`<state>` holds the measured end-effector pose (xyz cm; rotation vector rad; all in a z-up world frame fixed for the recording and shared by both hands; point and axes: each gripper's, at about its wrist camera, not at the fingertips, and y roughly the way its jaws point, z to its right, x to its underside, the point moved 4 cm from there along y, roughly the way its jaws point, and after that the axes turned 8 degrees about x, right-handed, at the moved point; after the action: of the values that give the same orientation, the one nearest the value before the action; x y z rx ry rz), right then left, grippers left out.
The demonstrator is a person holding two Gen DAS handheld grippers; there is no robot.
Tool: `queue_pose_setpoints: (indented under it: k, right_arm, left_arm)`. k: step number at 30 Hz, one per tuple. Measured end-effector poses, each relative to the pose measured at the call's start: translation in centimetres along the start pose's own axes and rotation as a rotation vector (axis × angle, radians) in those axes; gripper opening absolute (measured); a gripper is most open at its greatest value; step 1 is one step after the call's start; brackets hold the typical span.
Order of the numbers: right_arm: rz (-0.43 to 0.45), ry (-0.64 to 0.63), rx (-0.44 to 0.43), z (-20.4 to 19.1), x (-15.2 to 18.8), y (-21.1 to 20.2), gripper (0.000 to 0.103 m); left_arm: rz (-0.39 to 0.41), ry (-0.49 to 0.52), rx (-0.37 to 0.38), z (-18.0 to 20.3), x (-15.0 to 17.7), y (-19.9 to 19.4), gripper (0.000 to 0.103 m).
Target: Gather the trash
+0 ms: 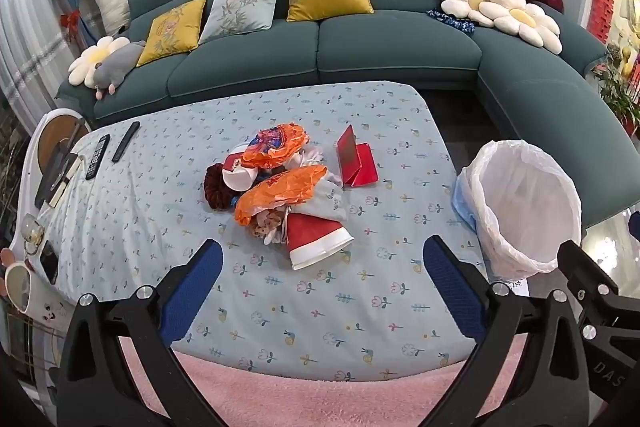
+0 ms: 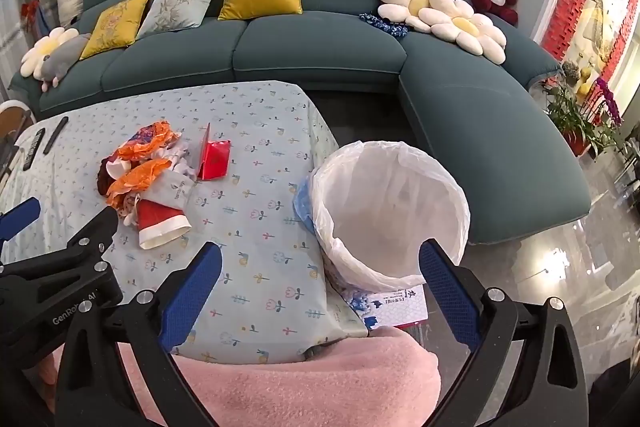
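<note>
The left gripper is spread wide with nothing held between its blue textured pads, above the near part of a floral cloth-covered table. The right gripper is likewise spread wide and empty, over the table's right edge. A heap of crumpled orange wrappers and a red paper cup lies mid-table, a folded red card just right of it. A bin lined with thin white plastic stands just right of the table.

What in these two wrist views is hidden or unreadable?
- Bin bottom, both views: hidden by its white liner.
- Pile lower items, both views: covered by orange wrappers.
- Box print, right view: too small, partly under the bin.
- Mug, left view: cut by the edge.
</note>
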<state>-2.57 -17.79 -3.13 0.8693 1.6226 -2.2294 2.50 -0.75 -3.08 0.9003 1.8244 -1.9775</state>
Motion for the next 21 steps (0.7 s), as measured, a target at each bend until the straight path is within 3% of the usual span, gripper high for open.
queue_pose_setpoints:
  k: [21]
  right_arm:
    - [0.025, -0.003, 0.013, 0.32, -0.21, -0.2, 0.094]
  left_arm:
    - [0.011, 0.012, -0.001, 0.57, -0.32, -0.5, 0.096]
